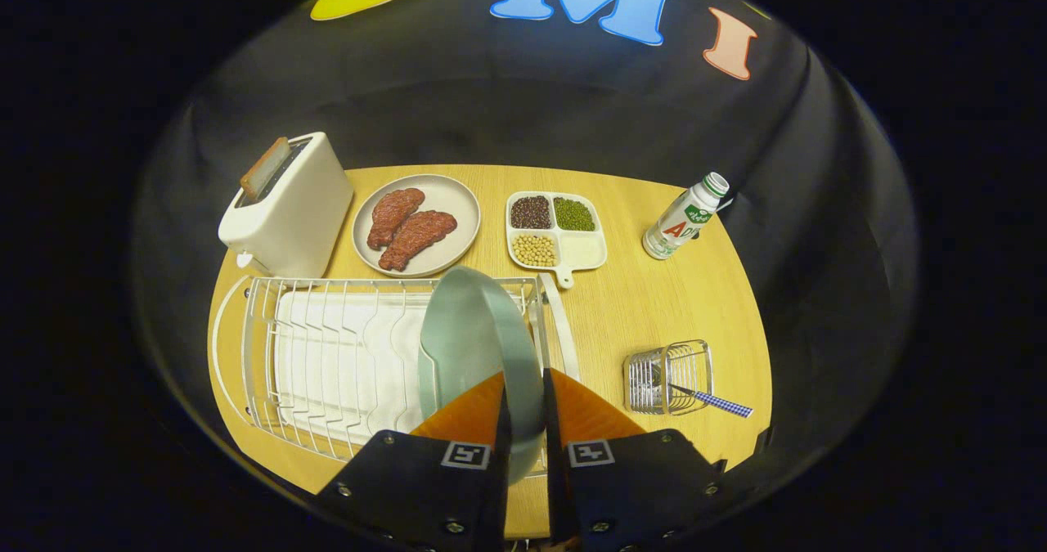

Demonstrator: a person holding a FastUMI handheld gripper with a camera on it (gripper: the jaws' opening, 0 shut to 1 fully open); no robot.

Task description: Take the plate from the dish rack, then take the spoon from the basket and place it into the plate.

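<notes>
- Gripper view: the gripper sat over the near edge of the round wooden table, its two fingers drawn narrow and both pressing on the rim of the pale green plate, one finger on each face
- The plate stood on edge at the right end of the white wire dish rack, rising from between the fingers toward 12 o'clock; whether its lower rim touched the rack could not be told
- The rack with its white drip tray lay at 9 o'clock from the fingers
- The small wire basket stood at 3 o'clock from the fingers, well apart from the plate, with the spoon lying in it and its checked blue handle poking out to the right
- Beyond the rack, at about 11 o'clock, a white toaster held a slice of bread, and beside it a beige dish carried two pieces of meat
- At 12 o'clock was a divided tray of beans and grains
- At 1 o'clock a white bottle stood near the table's far edge
</notes>
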